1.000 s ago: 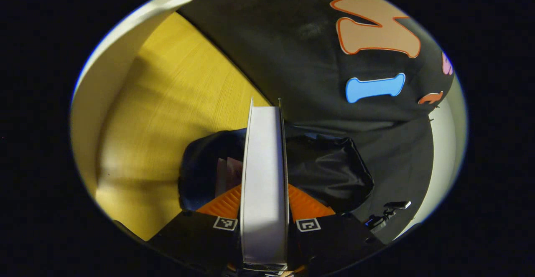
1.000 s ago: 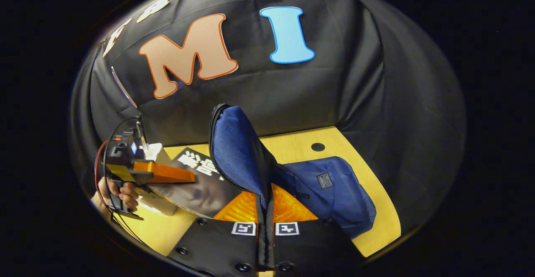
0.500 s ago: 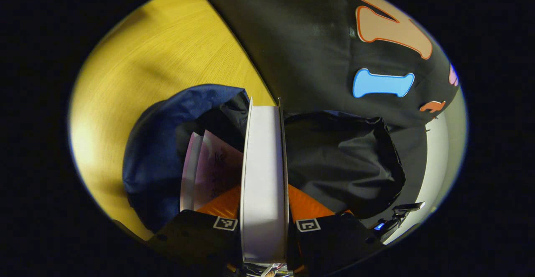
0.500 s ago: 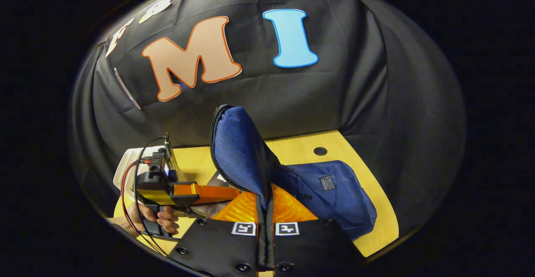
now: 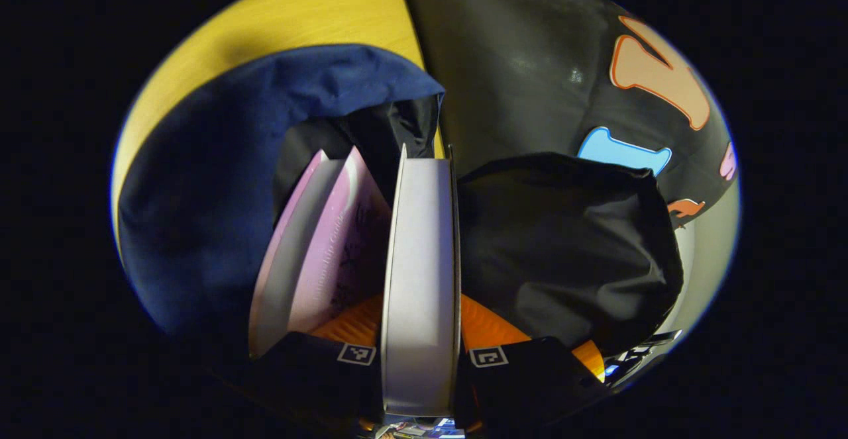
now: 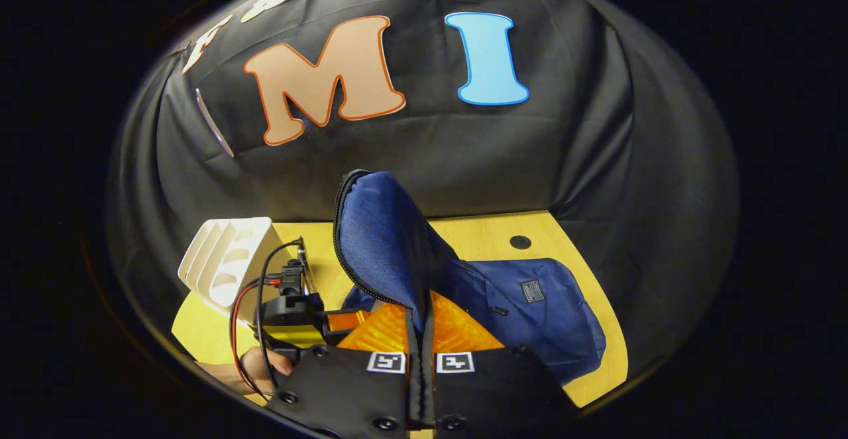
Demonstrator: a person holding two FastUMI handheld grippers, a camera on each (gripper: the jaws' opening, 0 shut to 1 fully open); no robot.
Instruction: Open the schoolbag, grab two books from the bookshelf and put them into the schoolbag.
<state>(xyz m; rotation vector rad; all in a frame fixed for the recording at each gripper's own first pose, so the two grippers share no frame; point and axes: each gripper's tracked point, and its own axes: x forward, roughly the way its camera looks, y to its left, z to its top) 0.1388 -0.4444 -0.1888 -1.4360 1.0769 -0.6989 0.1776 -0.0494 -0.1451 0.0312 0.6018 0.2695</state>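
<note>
Yellow worktop (image 6: pixel 583 280) carried the schoolbag (image 6: pixel 530 313), whose flap (image 6: pixel 384 240) the right gripper (image 6: pixel 421 359) pinched upward so the left gripper (image 5: pixel 421 353), clamping the second book (image 5: pixel 421 280), could slide it beside the pink book (image 5: pixel 331 253) inside.

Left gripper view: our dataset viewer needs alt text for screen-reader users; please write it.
The left gripper holds a white book edge-on at the open mouth of a blue schoolbag. A pink book already sits inside.

Left gripper view: close, facing into the schoolbag (image 5: pixel 218 181) mouth. Right gripper view: farther back, facing the booth wall at 12 o'clock. Shared: schoolbag (image 6: pixel 530 306).
</note>
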